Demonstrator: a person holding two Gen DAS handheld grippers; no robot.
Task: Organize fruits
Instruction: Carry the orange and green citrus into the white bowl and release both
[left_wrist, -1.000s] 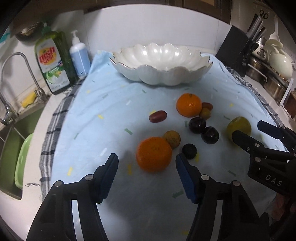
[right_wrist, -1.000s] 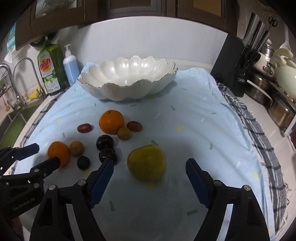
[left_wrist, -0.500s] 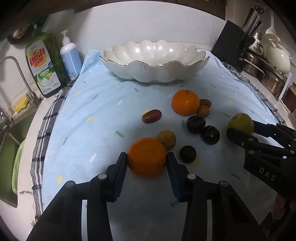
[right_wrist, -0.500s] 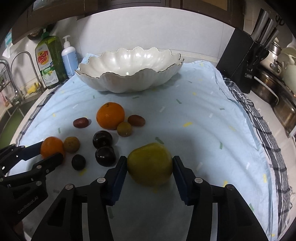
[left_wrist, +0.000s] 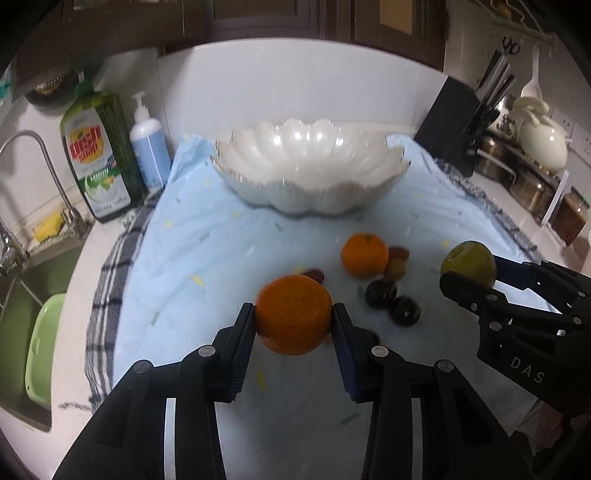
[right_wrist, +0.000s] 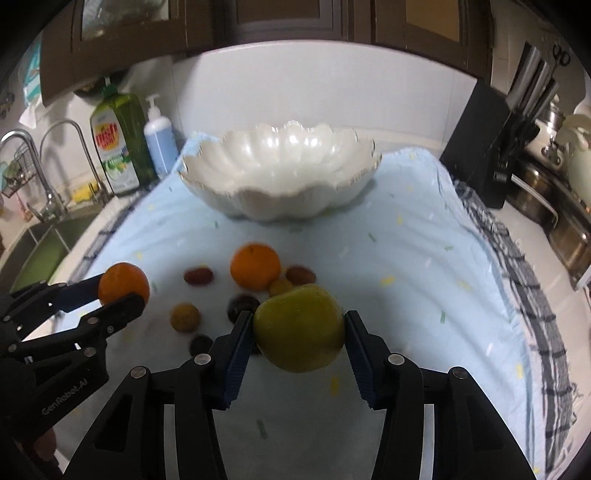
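Here, the left gripper (left_wrist: 293, 323) is clamped on an orange (left_wrist: 293, 314) at lower centre of its view, while the right gripper (right_wrist: 298, 334) pinches a yellow-green fruit (right_wrist: 298, 328), both clear of the blue cloth (right_wrist: 406, 295). The white bowl (left_wrist: 310, 181) waits, seemingly empty, at upper centre. Best practice now: carry each fruit over the scalloped rim, lower it inside before letting go, and keep the two grippers apart. Smaller fruit lies loose on the cloth.

Both hand-held grippers (left_wrist: 294, 319) (right_wrist: 298, 326) clamped, angled down
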